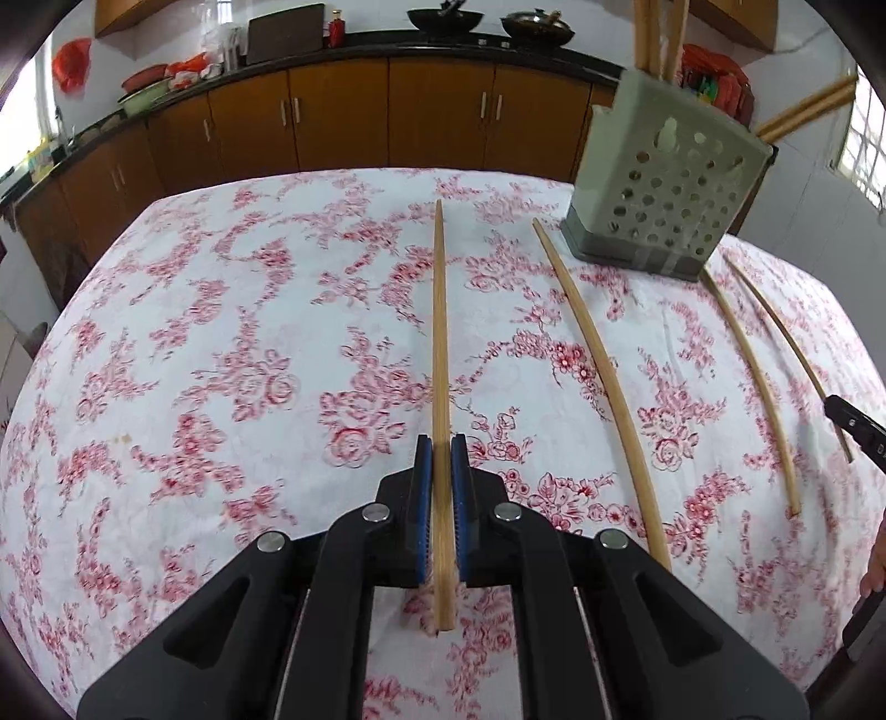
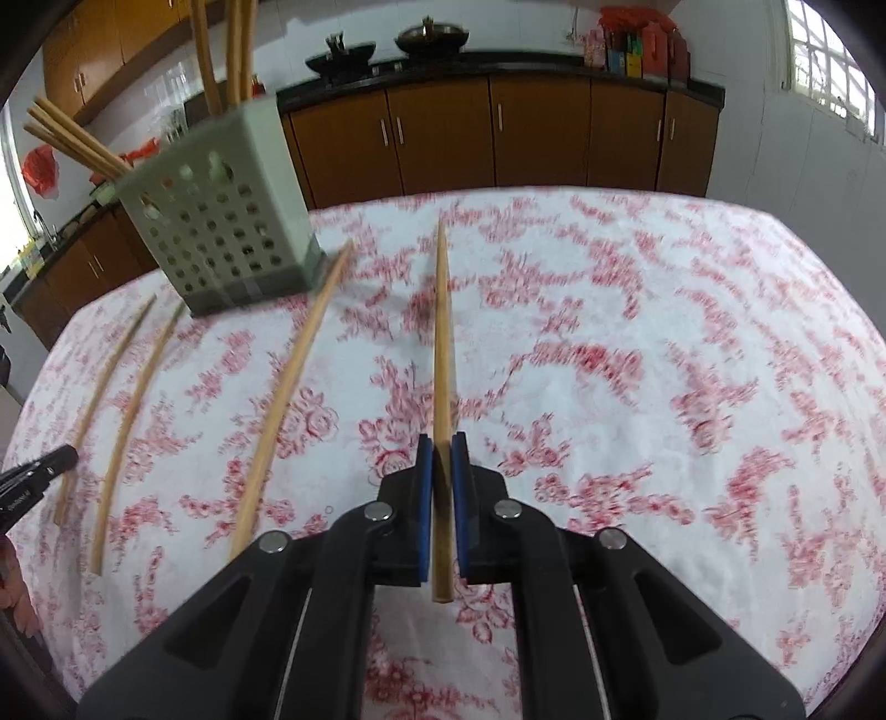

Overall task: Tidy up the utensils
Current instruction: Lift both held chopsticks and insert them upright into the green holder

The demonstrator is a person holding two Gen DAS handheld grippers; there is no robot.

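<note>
Your left hand-held gripper [image 1: 441,443] is closed on a chopstick [image 1: 440,332], a straight, square-sided wooden stick with a fine lengthwise grain, pinched between the two blue ribbed pads so that its thin end points away over the cloth and its butt end juts back past the jaws. Your right hand-held gripper [image 2: 441,443] is likewise clamped tight on a second chopstick [image 2: 443,343] of the same pale wood, held the same way, tip forward and off the cloth. Three more chopsticks lie loose on the worktop [image 1: 221,332] between your two grippers, roughly parallel: one [image 1: 603,387] just right of your left gripper, and two [image 1: 753,382] further right, close together, the outer one [image 1: 792,343] with the black tip of your right gripper next to it. Behind them stands the holder [image 1: 664,194], a grey-green plastic box with rounded holes punched through its walls and a darker base; several chopsticks already stand or lean in it, too blurred to count surely. The worktop is covered by a white cloth printed with red roses. Beyond it runs a row of brown wooden cabinets [image 1: 387,111] under a dark counter carrying two black woks [image 1: 443,19].
</note>
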